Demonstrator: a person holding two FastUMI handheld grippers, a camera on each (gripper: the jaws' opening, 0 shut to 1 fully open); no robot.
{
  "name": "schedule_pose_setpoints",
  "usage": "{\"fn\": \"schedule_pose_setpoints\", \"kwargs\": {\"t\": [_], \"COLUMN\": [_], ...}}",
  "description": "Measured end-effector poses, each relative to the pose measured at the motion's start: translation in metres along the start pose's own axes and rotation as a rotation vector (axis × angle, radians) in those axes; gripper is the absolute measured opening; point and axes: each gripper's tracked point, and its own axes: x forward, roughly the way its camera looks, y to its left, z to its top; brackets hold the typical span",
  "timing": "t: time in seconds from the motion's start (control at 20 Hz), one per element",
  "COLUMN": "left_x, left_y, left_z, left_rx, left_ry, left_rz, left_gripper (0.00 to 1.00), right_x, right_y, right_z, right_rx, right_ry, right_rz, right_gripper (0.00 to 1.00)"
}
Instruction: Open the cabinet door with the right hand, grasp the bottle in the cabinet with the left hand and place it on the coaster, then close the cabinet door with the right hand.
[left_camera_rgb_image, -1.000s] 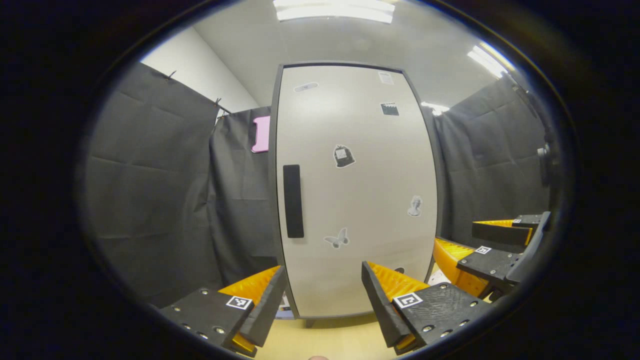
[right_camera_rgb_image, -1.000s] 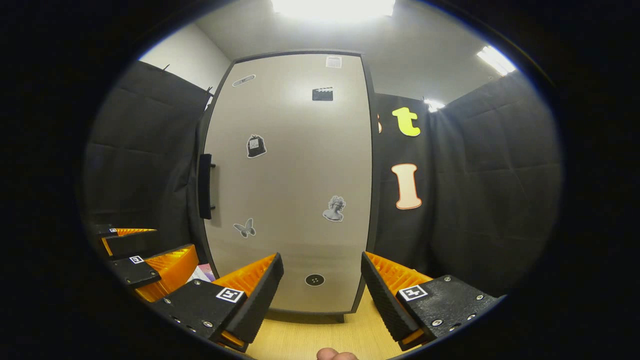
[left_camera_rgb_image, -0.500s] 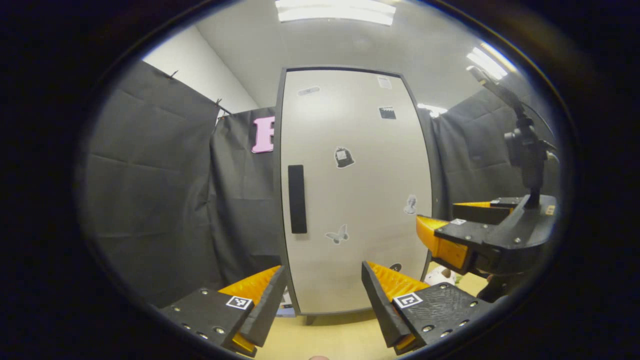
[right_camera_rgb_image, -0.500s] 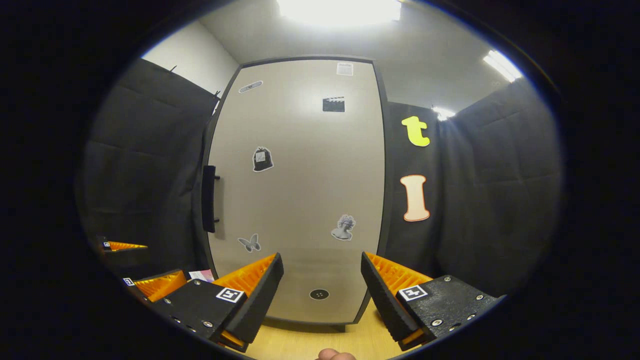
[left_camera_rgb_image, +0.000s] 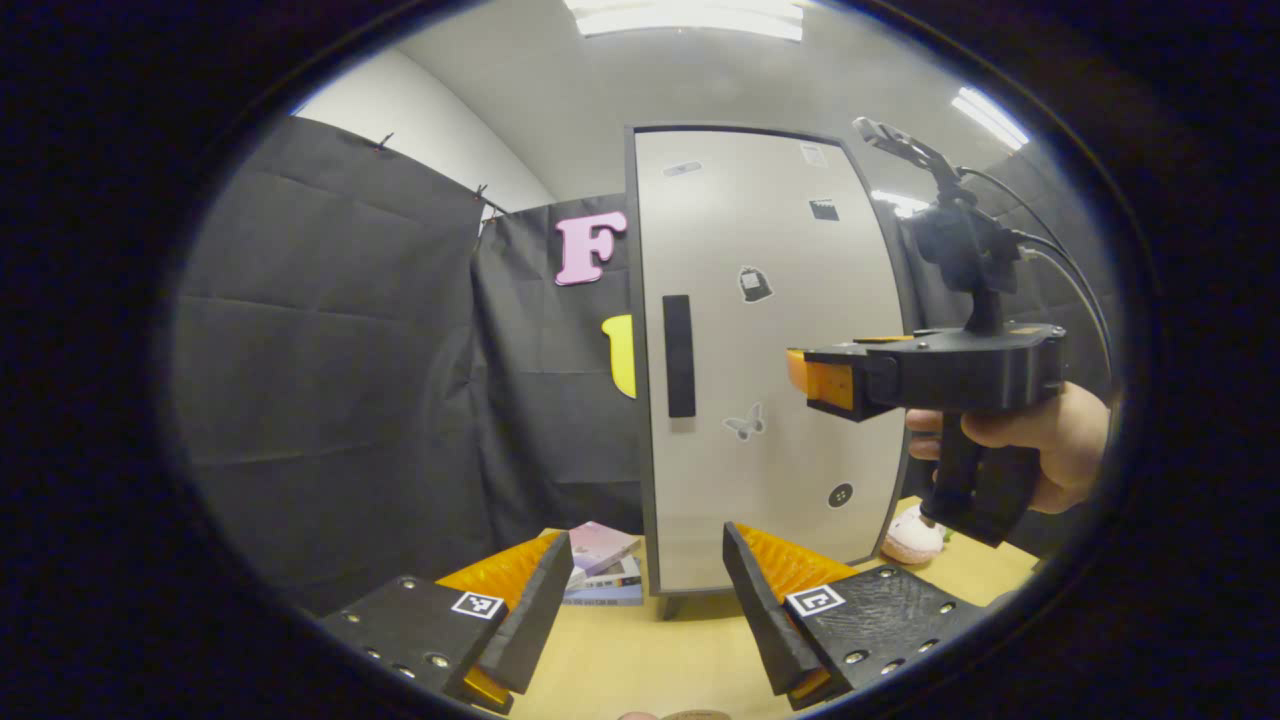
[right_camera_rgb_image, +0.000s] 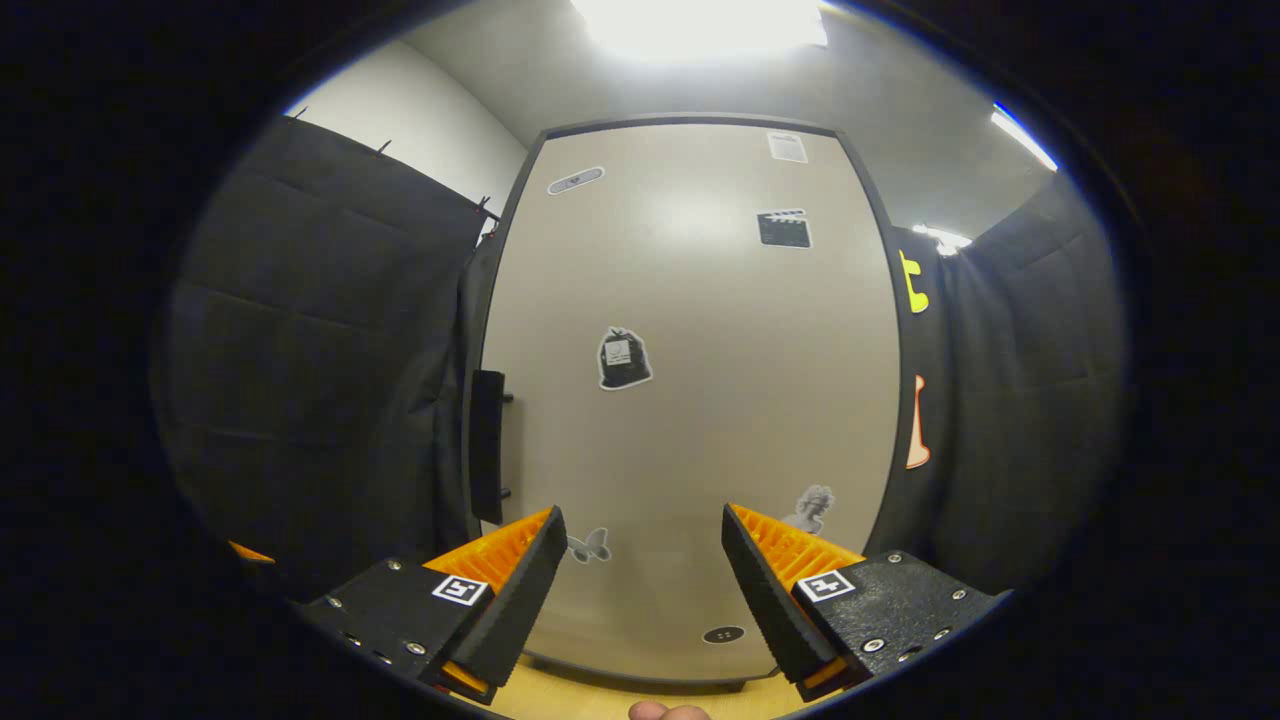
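Books (left_camera_rgb_image: 600, 570) are lying beside the shut cabinet door (left_camera_rgb_image: 770, 350); your right tool (right_camera_rgb_image: 640, 585), open and empty, is moving closer; left tool (left_camera_rgb_image: 645, 600) gaping, empty.

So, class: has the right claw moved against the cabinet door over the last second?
Yes. In the left gripper view, the right claw has advanced across the cabinet door, toward its handle.

Nothing legible on the cabinet door (right_camera_rgb_image: 700, 400): only picture stickers (right_camera_rgb_image: 624, 358) of a sack, a clapperboard, a butterfly and a bust, plus two small labels near the top edge, too small to read. Square black-and-white coded markers (left_camera_rgb_image: 815, 600) on the gripper fingers, carrying no readable words or numbers. Book covers (left_camera_rgb_image: 600, 565) beside the cabinet too blurred to make out.
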Motion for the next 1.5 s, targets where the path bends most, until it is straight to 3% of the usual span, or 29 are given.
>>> {"fn": "schedule_pose_setpoints", "kwargs": {"t": [0.25, 0.35, 0.55, 0.65, 0.7, 0.75, 0.9, 0.95, 1.1, 1.15, 1.25, 1.5], "left_x": [-0.016, -0.021, -0.023, -0.021, -0.02, -0.021, -0.019, -0.02, -0.022, -0.022, -0.019, -0.022], "left_y": [0.046, 0.06, 0.076, 0.08, 0.08, 0.08, 0.081, 0.082, 0.083, 0.083, 0.082, 0.079], "left_z": [-0.011, -0.015, -0.023, -0.026, -0.027, -0.026, -0.028, -0.029, -0.032, -0.032, -0.034, -0.034], "left_rx": [-0.002, -0.009, -0.019, -0.03, -0.037, -0.037, -0.034, -0.038, -0.047, -0.047, -0.048, -0.037], "left_ry": [0.03, 0.035, 0.051, 0.056, 0.056, 0.055, 0.051, 0.053, 0.062, 0.062, 0.056, 0.061], "left_rz": [0.096, 0.128, 0.164, 0.172, 0.173, 0.173, 0.178, 0.179, 0.175, 0.175, 0.167, 0.142], "left_gripper": [0.86, 0.91, 0.87, 0.87, 0.91, 0.91, 0.91, 0.91, 0.91, 0.87, 0.91, 0.91], "right_x": [0.038, 0.055, 0.081, 0.09, 0.092, 0.094, 0.097, 0.098, 0.097, 0.097, 0.095, 0.082], "right_y": [0.051, 0.067, 0.091, 0.109, 0.115, 0.117, 0.102, 0.106, 0.105, 0.106, 0.106, 0.107], "right_z": [0.011, 0.007, -0.005, -0.011, -0.01, -0.011, -0.012, -0.014, -0.015, -0.016, -0.016, -0.015], "right_rx": [-0.021, -0.028, -0.054, -0.051, -0.058, -0.082, -0.111, -0.071, -0.016, -0.017, -0.014, 0.004], "right_ry": [-0.033, -0.025, 0.004, 0.029, 0.025, 0.023, 0.023, 0.044, 0.105, 0.112, 0.121, 0.127], "right_rz": [0.086, 0.11, 0.129, 0.189, 0.206, 0.209, 0.158, 0.168, 0.188, 0.192, 0.204, 0.245], "right_gripper": [0.96, 0.97, 0.95, 0.96, 0.93, 0.83, 0.61, 0.39, 0.31, 0.3, 0.27, 0.26]}}
